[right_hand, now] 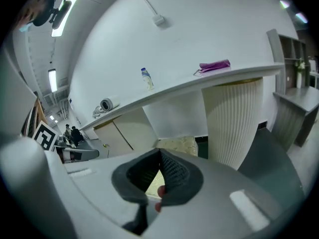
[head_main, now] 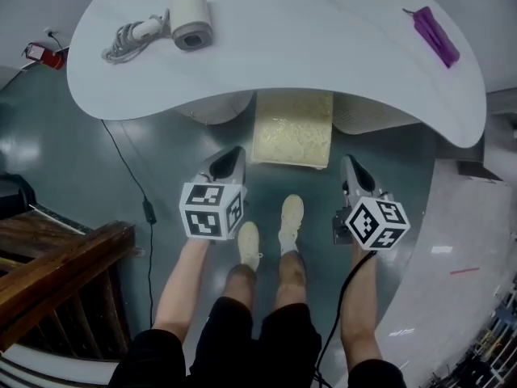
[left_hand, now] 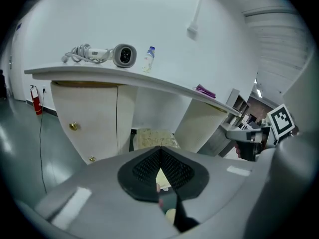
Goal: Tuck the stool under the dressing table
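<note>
Located: stool [head_main: 292, 140], cream-cushioned, on the floor in the gap between the two pedestals of the desk [head_main: 323, 47]. Rear of the seat under the desk's rim; front part showing out from under it in the head view. Roughly centred in the gap, apart from both pedestals.

Left claw [head_main: 230, 158]: shut tight, pads together, nothing held. Right claw [head_main: 353, 170]: likewise shut and empty. Both held above the floor, one either side of the stool's near edge, touching nothing, pointing forward and down towards the desk.

On the desk, well apart: hair dryer [head_main: 187, 18] with coiled cord, purple item [head_main: 435, 35], small bottle [left_hand: 148, 59]. None in the way.

Judged stage: tuck largely made, possibly a last push outstanding.

Recommended for that push:
- Bring both shut claws onto the front edge of the seat, evenly spaced.
- Press with equal force so as not to skew the stool into the ribbed pedestal [right_hand: 234, 123] or the cupboard side [left_hand: 89, 118].
- Push straight and low to avoid tipping.
- Keep feet [head_main: 271, 233] back from the stool.
- Stop once the front edge lies under the rim.
</note>
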`<state>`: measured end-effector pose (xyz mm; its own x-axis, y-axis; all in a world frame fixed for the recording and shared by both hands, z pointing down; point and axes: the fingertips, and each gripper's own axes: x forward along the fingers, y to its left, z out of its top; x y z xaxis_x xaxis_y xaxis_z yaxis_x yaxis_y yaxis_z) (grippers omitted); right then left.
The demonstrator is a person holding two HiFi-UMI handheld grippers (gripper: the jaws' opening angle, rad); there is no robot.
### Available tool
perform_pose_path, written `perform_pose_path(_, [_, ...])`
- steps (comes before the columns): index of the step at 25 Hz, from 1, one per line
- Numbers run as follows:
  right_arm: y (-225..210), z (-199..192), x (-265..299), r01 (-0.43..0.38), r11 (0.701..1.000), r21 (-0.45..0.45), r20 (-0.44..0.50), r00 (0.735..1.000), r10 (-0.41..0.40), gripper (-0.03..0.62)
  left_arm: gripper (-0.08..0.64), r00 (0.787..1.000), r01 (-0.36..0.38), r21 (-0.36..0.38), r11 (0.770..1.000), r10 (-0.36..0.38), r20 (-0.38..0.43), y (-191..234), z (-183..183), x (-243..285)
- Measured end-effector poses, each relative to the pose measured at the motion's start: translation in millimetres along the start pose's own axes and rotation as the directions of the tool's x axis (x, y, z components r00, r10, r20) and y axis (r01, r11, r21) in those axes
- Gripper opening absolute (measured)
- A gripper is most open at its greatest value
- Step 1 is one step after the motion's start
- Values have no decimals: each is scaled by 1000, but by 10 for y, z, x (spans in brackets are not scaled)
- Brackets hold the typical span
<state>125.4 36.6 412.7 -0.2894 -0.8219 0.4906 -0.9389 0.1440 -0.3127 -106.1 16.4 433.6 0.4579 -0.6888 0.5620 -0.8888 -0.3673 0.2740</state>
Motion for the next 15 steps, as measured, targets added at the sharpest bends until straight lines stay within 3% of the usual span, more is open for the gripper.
perform_pose_path(4, [221, 189, -251, 16, 1000, -23, 2, 1000, -16, 3, 9, 1000, 13, -3, 1000, -13, 2, -62, 200, -320])
perform_pose_path(15, [1011, 693, -1021, 43, 999, -24, 40, 998, -42, 3, 9, 998, 51, 95, 994, -54, 33, -361, 971, -1184])
